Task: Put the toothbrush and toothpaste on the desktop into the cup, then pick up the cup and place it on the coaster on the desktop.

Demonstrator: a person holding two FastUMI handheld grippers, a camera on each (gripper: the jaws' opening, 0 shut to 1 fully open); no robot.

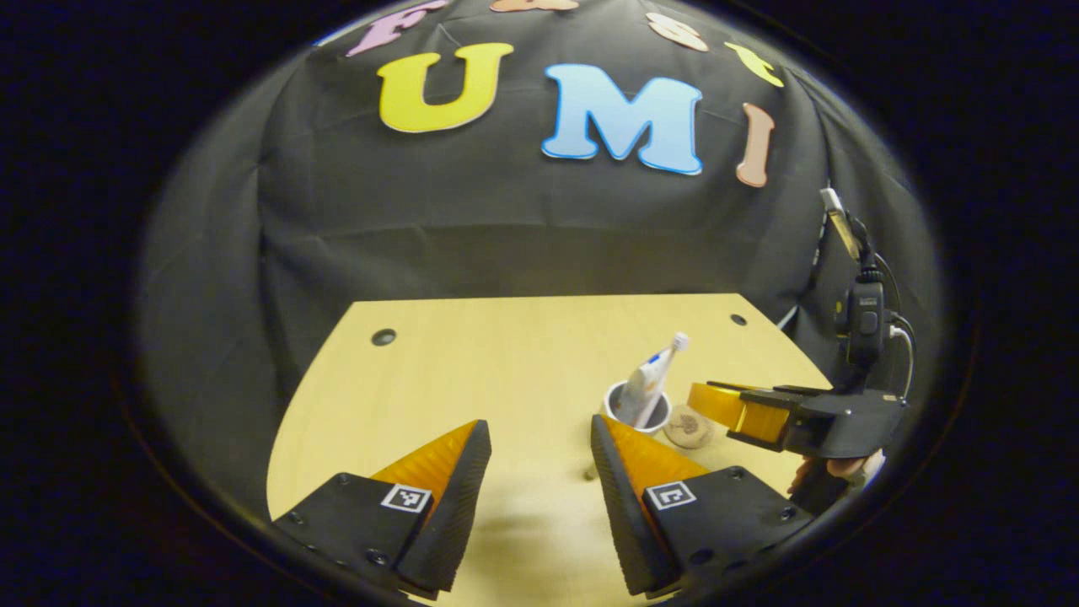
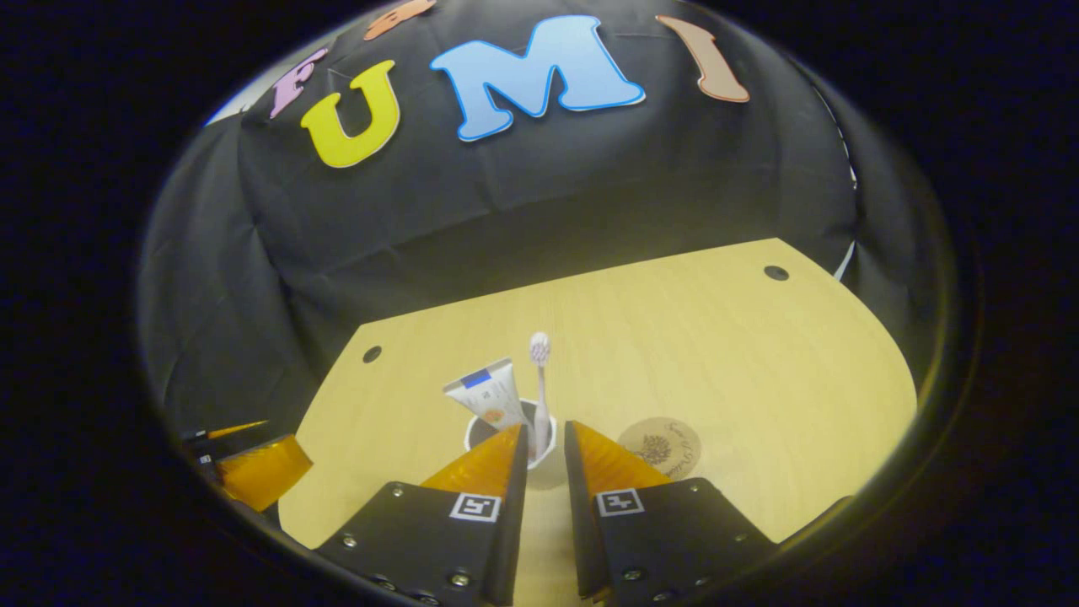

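Right gripper view is showing the right gripper [image 2: 545, 438] with its jaws standing a narrow gap apart, their tips reaching the near rim of the cup [image 2: 485, 434] without clearly pressing on it; whether they are touching the rim cannot be told. The cup is standing upright on the tabletop [image 2: 759, 371], and the toothpaste [image 2: 493, 394] is leaning out of it toward the left while the toothbrush [image 2: 540, 396] is standing nearly upright in it, bristle head at the top. The coaster [image 2: 659, 447] is lying flat just beside the cup, on its right, with nothing on it. At the lower left edge, part of the left gripper [image 2: 253, 462] is showing above the tabletop's near corner.

In the left gripper view, the left gripper [image 1: 540, 440] is hanging over the bare tabletop with its jaws spread wide and nothing between them. Beyond its right-hand finger, the cup [image 1: 638, 405] is holding the toothpaste [image 1: 642, 384] and the toothbrush [image 1: 672, 354], both tilted to the right. The coaster [image 1: 688, 426] is sitting just beside the cup. The right gripper [image 1: 716, 403] is reaching in from the right, held by a person's hand [image 1: 834, 468] beneath its body.
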